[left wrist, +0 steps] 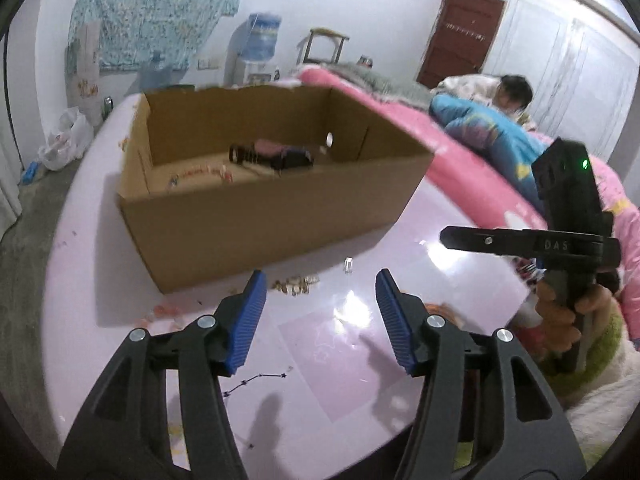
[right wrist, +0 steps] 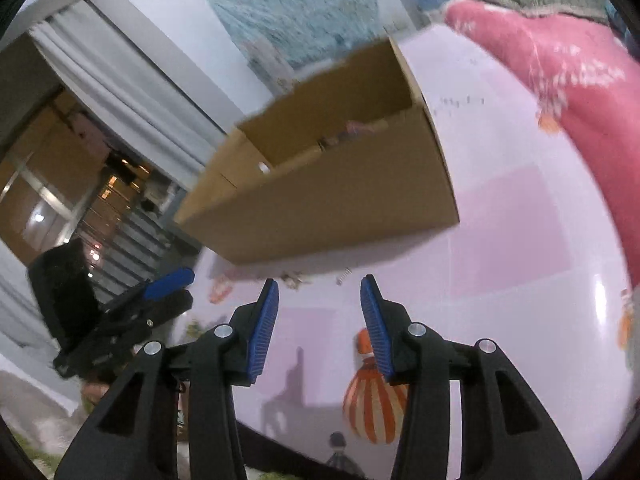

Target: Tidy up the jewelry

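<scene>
An open cardboard box (left wrist: pixel 256 204) stands on a round pale pink table (left wrist: pixel 360 344). Inside it lie a beaded strand (left wrist: pixel 200 171) and dark and pink items (left wrist: pixel 276 154). A small beaded jewelry piece (left wrist: pixel 296 284) and a small silver piece (left wrist: pixel 349 265) lie on the table in front of the box. My left gripper (left wrist: pixel 320 320) is open and empty, just short of them. My right gripper (right wrist: pixel 318 320) is open and empty, facing the box (right wrist: pixel 340 196); the beaded piece (right wrist: pixel 292 280) and silver piece (right wrist: pixel 342 278) lie ahead of it. The right gripper also shows in the left wrist view (left wrist: pixel 520 240).
A pink blanket (left wrist: pixel 460 148) and a person in blue lie on a bed behind the table. The left gripper shows at the left of the right wrist view (right wrist: pixel 160 292). Small scraps (left wrist: pixel 164 312) lie left of the jewelry. A water dispenser (left wrist: pixel 260 44) stands by the far wall.
</scene>
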Demonstrator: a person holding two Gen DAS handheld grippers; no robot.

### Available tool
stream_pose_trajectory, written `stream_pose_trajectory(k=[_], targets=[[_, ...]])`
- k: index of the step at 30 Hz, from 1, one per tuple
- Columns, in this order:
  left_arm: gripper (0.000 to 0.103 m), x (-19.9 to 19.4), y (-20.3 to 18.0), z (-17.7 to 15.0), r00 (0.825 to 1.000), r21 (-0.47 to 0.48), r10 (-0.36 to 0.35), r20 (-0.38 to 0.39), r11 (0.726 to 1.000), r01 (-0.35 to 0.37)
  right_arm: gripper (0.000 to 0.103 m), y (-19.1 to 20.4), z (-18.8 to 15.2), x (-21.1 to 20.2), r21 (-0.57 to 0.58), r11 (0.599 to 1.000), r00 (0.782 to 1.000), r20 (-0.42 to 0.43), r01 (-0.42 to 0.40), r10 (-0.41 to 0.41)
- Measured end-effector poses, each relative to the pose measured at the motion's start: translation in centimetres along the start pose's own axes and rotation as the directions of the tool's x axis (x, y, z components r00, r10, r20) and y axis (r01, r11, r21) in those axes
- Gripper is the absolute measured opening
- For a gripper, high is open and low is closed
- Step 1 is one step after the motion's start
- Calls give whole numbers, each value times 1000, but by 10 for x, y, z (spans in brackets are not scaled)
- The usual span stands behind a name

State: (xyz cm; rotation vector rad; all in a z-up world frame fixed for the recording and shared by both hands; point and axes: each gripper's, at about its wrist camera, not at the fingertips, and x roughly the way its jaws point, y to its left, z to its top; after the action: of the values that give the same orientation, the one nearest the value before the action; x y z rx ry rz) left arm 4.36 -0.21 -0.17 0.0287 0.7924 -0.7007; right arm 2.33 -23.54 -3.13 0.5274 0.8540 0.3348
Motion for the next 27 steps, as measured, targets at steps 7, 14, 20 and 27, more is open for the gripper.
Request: stream_pose_trajectory(k=[7, 14, 20, 27], targets=[[29, 59, -13, -7, 990, 141, 114, -81, 985, -101, 37, 12, 9, 37, -113, 991, 997, -27, 65, -69], [21, 78, -13, -11, 985, 168, 125, -117, 980, -104, 37, 24, 7, 67, -280, 951, 985, -72, 128, -154], [13, 83, 0, -16, 981, 135, 141, -132, 983, -123, 33, 33, 5, 85, -403, 900, 972, -86, 165, -217], [3, 83, 9, -18, 978, 110, 170, -119, 981, -158, 5, 30, 8, 86, -410, 885, 960, -67, 221, -271]])
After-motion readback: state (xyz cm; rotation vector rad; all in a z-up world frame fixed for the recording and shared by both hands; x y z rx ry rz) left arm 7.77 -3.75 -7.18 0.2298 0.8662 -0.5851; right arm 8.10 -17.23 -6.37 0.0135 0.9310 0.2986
